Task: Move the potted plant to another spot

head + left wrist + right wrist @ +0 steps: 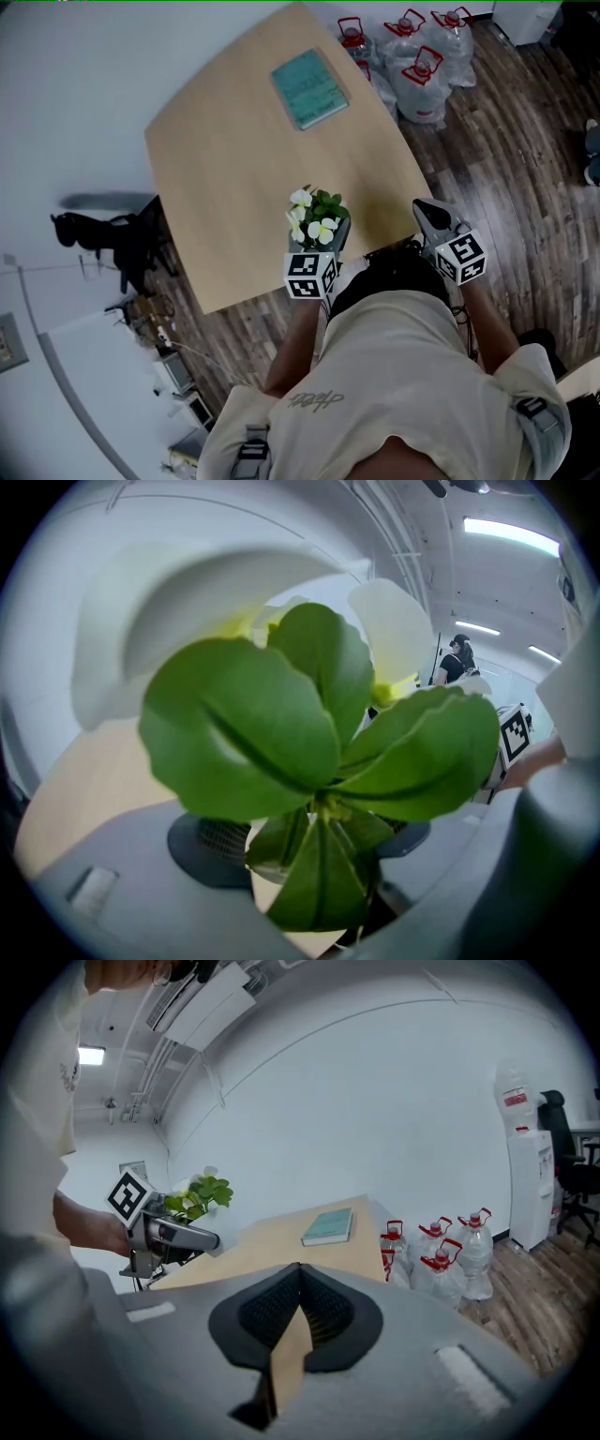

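Observation:
The potted plant [317, 217], green leaves and white flowers in a pale pot, is at the near edge of the wooden table [234, 159]. My left gripper [319, 248] is shut on its pot. In the left gripper view the leaves [319, 742] fill the frame, and the pot's rim [267, 878] shows low between the two dark pads [211, 841]. The right gripper view shows the plant [197, 1194] held beside the table's corner. My right gripper [429, 214] hovers to the plant's right over the table edge. Its tips [300, 1274] touch with nothing between them.
A teal book [309, 87] lies toward the far end of the table. Several water bottles with red caps [422, 56] stand on the wood floor beyond it. A water dispenser [527, 1176] stands by the wall. Dark furniture [103, 234] sits left of the table.

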The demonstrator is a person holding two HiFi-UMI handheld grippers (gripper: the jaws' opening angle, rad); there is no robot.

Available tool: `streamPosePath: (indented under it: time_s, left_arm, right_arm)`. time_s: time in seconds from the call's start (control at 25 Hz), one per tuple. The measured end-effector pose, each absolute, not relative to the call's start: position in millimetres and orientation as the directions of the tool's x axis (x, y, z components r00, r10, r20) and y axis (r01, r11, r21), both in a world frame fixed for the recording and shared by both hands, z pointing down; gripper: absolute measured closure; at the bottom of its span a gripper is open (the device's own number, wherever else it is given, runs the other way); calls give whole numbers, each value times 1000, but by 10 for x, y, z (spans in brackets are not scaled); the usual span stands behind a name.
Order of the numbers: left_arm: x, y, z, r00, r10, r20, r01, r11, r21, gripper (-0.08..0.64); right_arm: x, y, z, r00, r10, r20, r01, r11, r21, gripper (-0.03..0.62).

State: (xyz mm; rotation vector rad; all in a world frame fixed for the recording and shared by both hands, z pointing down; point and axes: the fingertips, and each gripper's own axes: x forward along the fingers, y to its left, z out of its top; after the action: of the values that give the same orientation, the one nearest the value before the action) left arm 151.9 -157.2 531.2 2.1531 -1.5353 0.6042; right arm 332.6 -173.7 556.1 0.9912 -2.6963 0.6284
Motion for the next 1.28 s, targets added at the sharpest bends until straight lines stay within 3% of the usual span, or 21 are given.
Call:
streamPosePath:
  time_s: [0.56,0.88,1.28]
  left_arm:
    - [1266,-1726,5405,355,-770,531,-921,-385,58,209]
    - [1334,-1957,5459,438,-741,509,-881,-468,76,209]
    - [1480,-2183,5451,424,-725,543,-885,-458,80,209]
  right_arm:
    - [3207,-1952,5138,-677,-668,309,-731,658,-182,591]
    - [3280,-2023,5114,-548,-766,335,-834,530,-151,591]
    - [3134,-2096,5150,-647,-696,310,-761,615,-207,591]
